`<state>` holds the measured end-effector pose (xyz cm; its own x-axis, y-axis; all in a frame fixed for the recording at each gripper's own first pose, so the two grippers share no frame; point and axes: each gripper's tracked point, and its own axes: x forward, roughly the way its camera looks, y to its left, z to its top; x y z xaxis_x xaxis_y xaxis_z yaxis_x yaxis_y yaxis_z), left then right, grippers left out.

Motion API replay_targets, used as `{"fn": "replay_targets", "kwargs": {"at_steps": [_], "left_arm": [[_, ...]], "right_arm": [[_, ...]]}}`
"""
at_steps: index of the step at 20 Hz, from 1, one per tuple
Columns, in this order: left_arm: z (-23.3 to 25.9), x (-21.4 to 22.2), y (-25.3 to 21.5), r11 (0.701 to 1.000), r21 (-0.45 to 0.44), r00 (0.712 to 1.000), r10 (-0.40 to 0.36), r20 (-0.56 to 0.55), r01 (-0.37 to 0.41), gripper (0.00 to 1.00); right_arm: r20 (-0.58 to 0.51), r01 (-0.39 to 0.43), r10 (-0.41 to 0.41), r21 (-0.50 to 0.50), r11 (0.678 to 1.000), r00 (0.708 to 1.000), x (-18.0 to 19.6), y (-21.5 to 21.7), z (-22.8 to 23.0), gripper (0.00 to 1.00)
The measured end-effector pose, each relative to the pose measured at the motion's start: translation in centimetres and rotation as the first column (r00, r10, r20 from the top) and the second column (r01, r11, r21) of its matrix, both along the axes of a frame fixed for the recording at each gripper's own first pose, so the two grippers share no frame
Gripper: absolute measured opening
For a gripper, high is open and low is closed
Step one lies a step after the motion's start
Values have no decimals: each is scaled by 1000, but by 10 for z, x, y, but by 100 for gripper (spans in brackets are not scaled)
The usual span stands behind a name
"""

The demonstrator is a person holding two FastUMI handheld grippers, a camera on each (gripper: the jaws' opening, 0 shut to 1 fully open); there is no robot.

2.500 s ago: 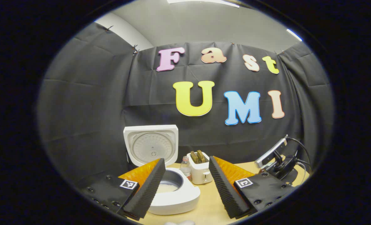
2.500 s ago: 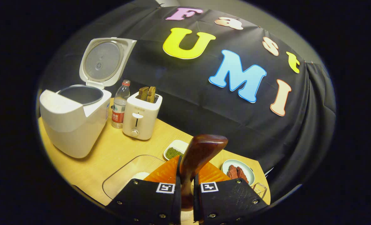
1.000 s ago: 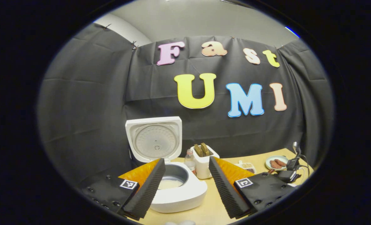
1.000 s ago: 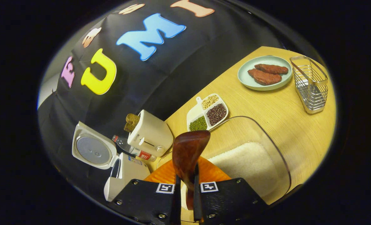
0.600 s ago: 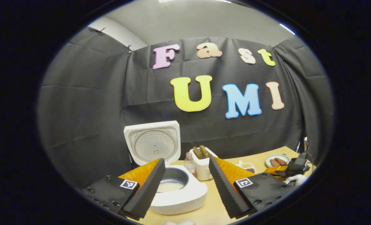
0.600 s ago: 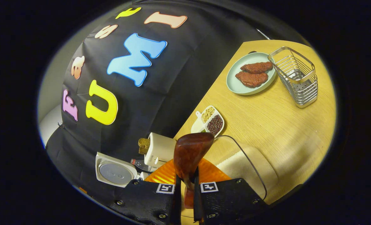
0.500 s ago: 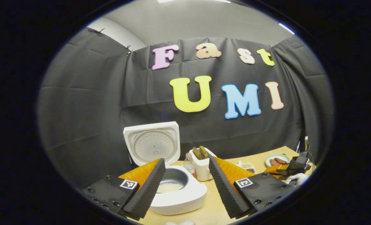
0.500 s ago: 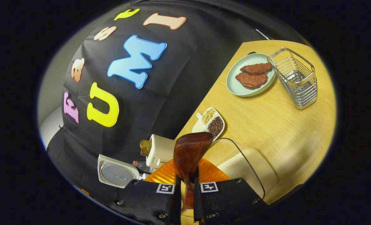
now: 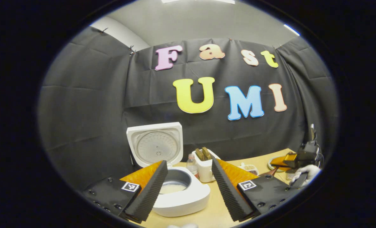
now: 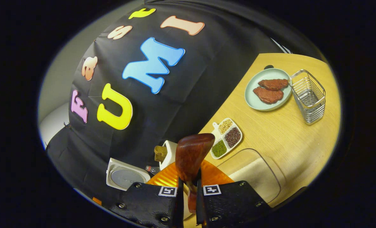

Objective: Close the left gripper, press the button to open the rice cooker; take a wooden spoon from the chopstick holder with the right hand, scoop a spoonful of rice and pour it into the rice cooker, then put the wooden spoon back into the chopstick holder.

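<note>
Rice cooker (image 9: 178, 193) is seen in the left gripper view with lid raised and rice in the pot, so the scoop-and-pour step is judged done. The left gripper (image 9: 188, 186) is held with fingers spread apart, nothing between them, just near of the cooker. At the far right of that view the right gripper (image 9: 281, 160) is seen in a hand (image 9: 303, 174), well apart from the cooker, over the right end of the desk (image 9: 216, 212).

Right gripper view: the wooden spoon (image 10: 191, 158) is clamped by its handle between both fingers of the right gripper (image 10: 189, 202), bowl pointing forward along the fingers. The view is rolled, so the desk (image 10: 276, 136) is seen slanted. The chopstick holder (image 10: 310, 95), a wire basket, stands at the far right desk edge, just beside the plate (image 10: 254, 98) of meat. The rice tray (image 10: 254, 177) lies near, under the gripper; the divided bean dish (image 10: 227, 137) lies between tray and plate.

Key relation: the holder lies ahead and to the right of the spoon tip, still well apart. The spoon's long axis is judged to need swinging to vertical over the holder's open top before lowering. The right hand is the nearer one.
</note>
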<state>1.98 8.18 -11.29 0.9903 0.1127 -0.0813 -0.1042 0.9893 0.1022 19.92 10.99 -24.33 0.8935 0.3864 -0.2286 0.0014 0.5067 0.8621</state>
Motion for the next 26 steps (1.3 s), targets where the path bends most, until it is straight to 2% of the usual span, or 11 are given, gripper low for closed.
{"fn": "replay_targets", "kwargs": {"at_steps": [5, 11, 17, 21, 23, 26], "left_arm": [[-3, -17, 16, 1000, -20, 1000, 8, -9, -8, 98], [2, -41, 53, 997, -14, 997, 73, 2, -73, 99], [-4, -56, 69, 991, -29, 992, 129, -6, -129, 99], [-14, -62, 89, 984, -30, 984, 177, -22, -178, 97], [-16, -61, 98, 979, -43, 980, 197, -27, -198, 99], [-18, -59, 102, 976, -51, 977, 210, -28, -212, 99]], "right_arm": [[58, -68, 68, -2, 998, 996, 4, 61, 60, 16], [94, -201, 198, 26, 979, 976, 7, 170, 96, 15], [101, -328, 327, -4, 945, 940, 7, 283, 96, 16], [87, -389, 391, -39, 920, 916, 2, 336, 75, 16], [88, -397, 404, -81, 914, 911, 4, 349, 69, 16], [125, -373, 409, -234, 898, 904, 13, 352, 66, 15]]}}
